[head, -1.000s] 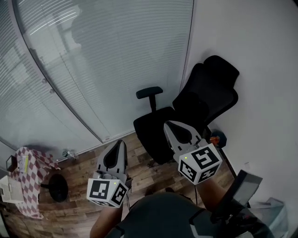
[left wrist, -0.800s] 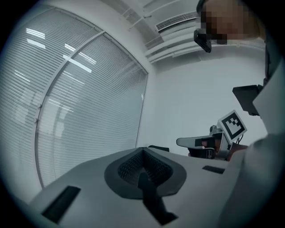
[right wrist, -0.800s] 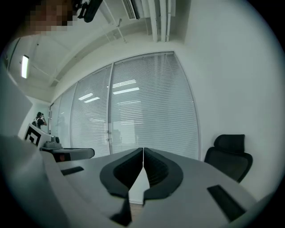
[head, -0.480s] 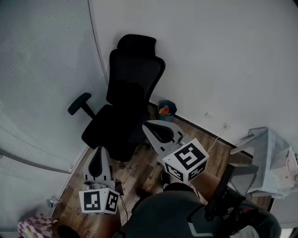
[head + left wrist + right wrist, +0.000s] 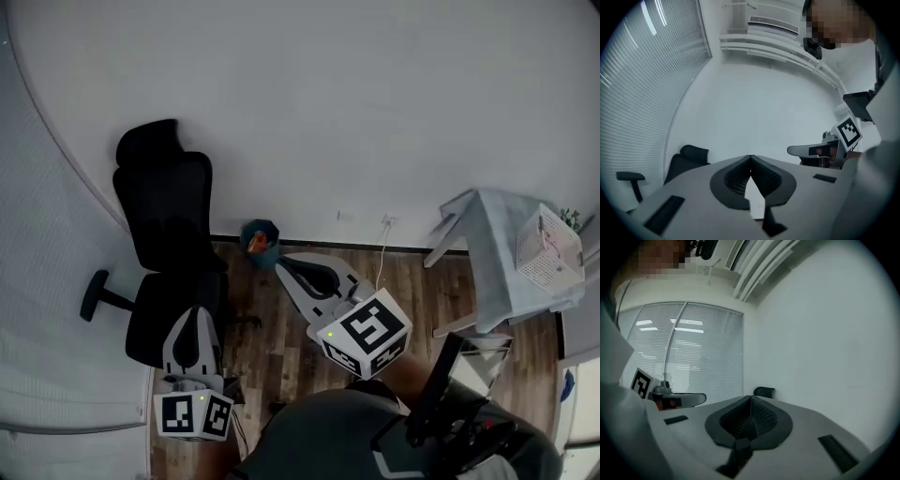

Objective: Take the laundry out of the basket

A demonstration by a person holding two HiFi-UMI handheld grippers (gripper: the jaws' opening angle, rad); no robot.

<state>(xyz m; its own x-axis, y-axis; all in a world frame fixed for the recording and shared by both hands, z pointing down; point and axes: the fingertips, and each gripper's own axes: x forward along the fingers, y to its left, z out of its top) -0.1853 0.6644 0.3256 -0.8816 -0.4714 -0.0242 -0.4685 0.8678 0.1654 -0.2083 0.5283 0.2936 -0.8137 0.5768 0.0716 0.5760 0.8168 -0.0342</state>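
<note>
Head view looks steeply down on a plank floor [image 5: 412, 281] where it meets a plain white wall [image 5: 328, 112]. The left gripper [image 5: 193, 317] and right gripper [image 5: 284, 266] are both held out level in front of the person. Each gripper view shows its ribbed dark pads pressed together at the tips with nothing between them, only bare wall beyond. They seem to be carried closed and empty simply because no laundry is within reach, so the task looks not yet begun. The white box with perforated sides [image 5: 546, 251] on the pale little table [image 5: 487, 244] at the right edge is probably the basket, though it sits too far off to tell what lies inside. It is well apart from both grippers. A black padded office chair [image 5: 169, 216] and a small round teal bin [image 5: 261, 242] stand by the wall.
</note>
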